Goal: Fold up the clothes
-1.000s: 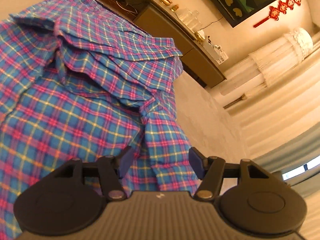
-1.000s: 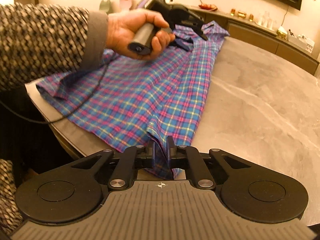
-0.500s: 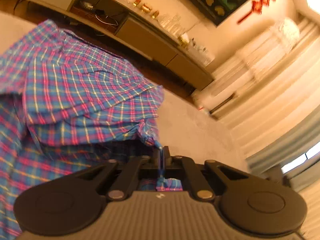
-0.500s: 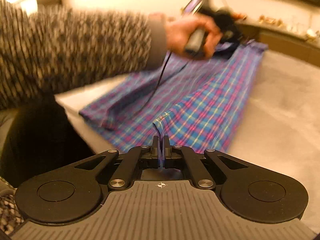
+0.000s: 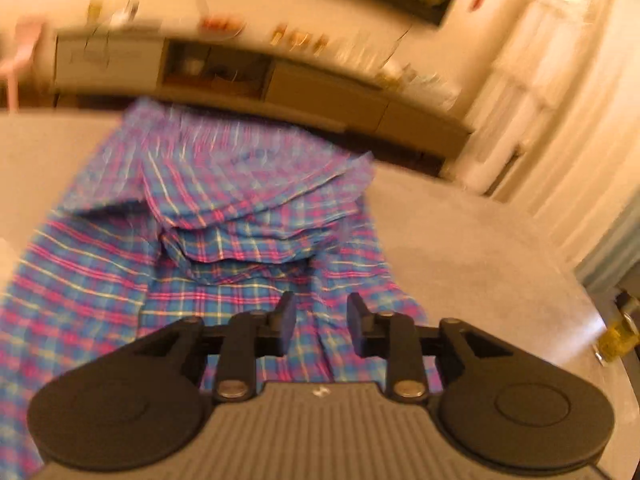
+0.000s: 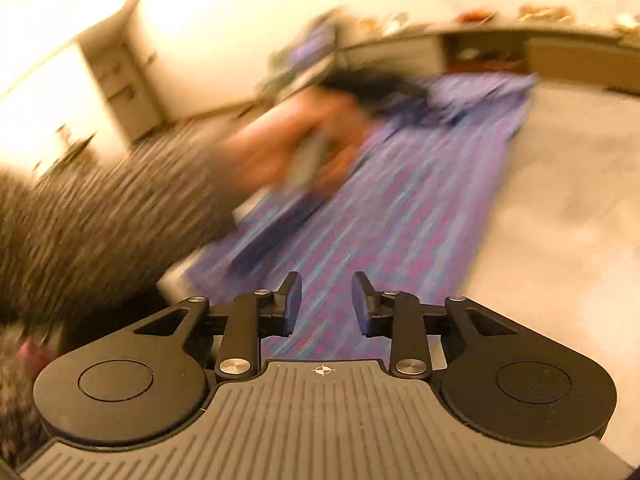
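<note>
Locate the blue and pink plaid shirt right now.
The blue and pink plaid shirt lies spread on the grey stone-look table, directly ahead of both open grippers, collar end toward the long sideboard.

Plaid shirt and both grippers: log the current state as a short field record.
garment: plaid shirt, lying on the grey table, part folded over itself
left gripper: open, over the shirt, holding nothing
right gripper: open, over the shirt's near end, holding nothing
person: hand on the left gripper's handle, patterned sleeve
image quality: heavy motion blur in the right wrist view

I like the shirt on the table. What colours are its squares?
The shirt is blue checked with pink and yellow lines, clearest from the left wrist.
</note>
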`<state>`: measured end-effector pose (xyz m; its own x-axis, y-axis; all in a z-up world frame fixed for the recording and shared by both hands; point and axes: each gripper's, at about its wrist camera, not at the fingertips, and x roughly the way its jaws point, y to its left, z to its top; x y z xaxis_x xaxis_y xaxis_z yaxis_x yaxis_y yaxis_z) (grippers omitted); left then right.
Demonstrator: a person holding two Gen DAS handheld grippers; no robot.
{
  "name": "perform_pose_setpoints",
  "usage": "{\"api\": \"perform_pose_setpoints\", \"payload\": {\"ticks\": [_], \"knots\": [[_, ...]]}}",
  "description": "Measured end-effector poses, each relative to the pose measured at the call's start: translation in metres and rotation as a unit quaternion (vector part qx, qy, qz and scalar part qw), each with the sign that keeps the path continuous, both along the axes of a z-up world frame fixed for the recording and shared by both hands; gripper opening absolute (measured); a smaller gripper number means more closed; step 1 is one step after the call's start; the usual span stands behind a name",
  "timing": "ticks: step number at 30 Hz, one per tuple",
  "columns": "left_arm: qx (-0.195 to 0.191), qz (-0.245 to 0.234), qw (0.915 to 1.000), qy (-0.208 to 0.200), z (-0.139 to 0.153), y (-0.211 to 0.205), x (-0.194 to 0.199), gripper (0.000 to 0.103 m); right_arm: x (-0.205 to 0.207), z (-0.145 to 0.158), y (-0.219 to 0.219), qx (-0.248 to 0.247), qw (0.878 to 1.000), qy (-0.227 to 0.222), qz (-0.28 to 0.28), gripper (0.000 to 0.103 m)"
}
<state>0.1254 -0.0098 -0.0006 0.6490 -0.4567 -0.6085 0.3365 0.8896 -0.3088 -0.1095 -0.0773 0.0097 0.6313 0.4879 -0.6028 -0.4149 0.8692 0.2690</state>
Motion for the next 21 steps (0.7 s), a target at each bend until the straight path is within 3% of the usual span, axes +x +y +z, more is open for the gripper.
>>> {"api": "perform_pose_setpoints", "payload": {"ticks": [3,6,8,9,11,12,13,15,18,21], "knots": [[-0.011,-0.053,0.9983,0.019,-0.012,0.005,-0.032,0.035,0.015,-0.003,-0.003,0.0,1.0,0.003,0.007,0.028],[-0.004,-0.089,0.9934,0.072,-0.037,0.002,-0.053,0.034,0.028,-0.039,0.027,-0.078,0.996,0.023,0.035,0.028],[-0.005,-0.088,0.9921,0.09,-0.047,0.003,-0.062,0.032,0.025,-0.055,0.035,-0.118,0.991,0.042,0.037,0.027],[-0.007,-0.085,0.9915,0.097,-0.051,0.004,-0.066,0.031,0.017,-0.056,0.038,-0.131,0.99,0.029,0.042,0.028],[-0.035,-0.078,0.9869,0.137,-0.054,0.01,-0.075,0.031,0.003,-0.052,0.042,-0.144,0.987,0.037,0.055,0.029],[-0.06,-0.074,0.9813,0.167,-0.055,0.014,-0.08,0.027,-0.005,-0.051,0.044,-0.151,0.986,0.04,0.064,0.029],[-0.076,-0.075,0.9746,0.197,-0.06,0.017,-0.087,0.014,-0.013,-0.05,0.047,-0.158,0.984,0.044,0.072,0.029],[-0.088,-0.085,0.9659,0.228,-0.071,0.022,-0.109,0.007,-0.029,-0.046,0.048,-0.166,0.981,0.051,0.085,0.029],[-0.085,-0.11,0.9601,0.242,-0.075,0.025,-0.135,0.006,-0.042,-0.038,0.047,-0.161,0.977,0.077,0.115,0.03],[-0.1,-0.11,0.9613,0.232,-0.053,0.039,-0.13,0.027,-0.023,-0.009,0.035,-0.146,0.978,0.082,0.128,0.026]]}}
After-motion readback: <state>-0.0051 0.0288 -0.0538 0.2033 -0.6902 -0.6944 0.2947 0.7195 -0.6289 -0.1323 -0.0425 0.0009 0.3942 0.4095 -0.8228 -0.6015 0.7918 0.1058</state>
